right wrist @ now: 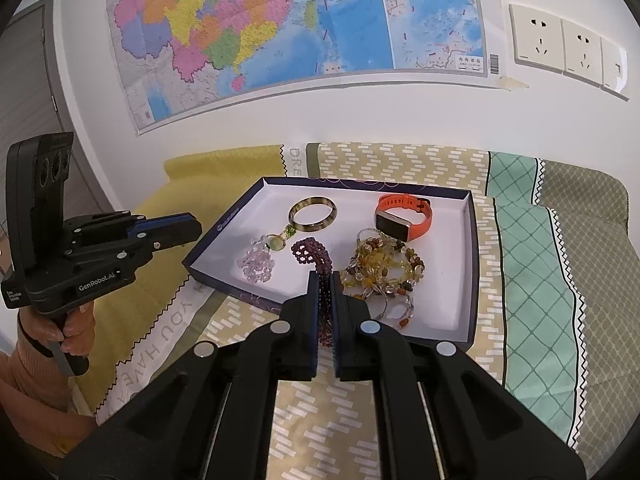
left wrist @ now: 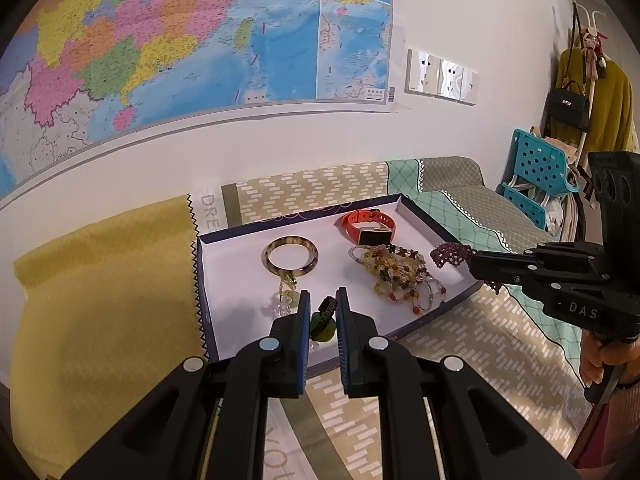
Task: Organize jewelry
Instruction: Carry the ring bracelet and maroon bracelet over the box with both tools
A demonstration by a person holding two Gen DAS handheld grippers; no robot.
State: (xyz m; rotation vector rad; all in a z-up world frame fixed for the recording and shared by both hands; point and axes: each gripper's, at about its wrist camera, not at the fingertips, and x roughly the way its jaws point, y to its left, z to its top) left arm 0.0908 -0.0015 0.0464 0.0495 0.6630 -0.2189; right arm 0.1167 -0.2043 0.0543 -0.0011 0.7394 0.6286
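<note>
Purple bead bracelet (right wrist: 320,276) is pinched in nearly closed right gripper (right wrist: 325,280), above the box tray (right wrist: 468,264) near edge. Green charm (left wrist: 323,326) is clamped in narrowly parted left gripper (left wrist: 323,300), over tray's near-left corner.

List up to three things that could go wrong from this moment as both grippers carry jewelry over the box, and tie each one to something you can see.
1. The purple beaded bracelet hangs loose from the right gripper; it might snag the amber bead strands beside it.
2. The left gripper grips only part of the green charm, which might slip out.
3. The box sits on soft bedding, so a nudge might tip it.
</note>
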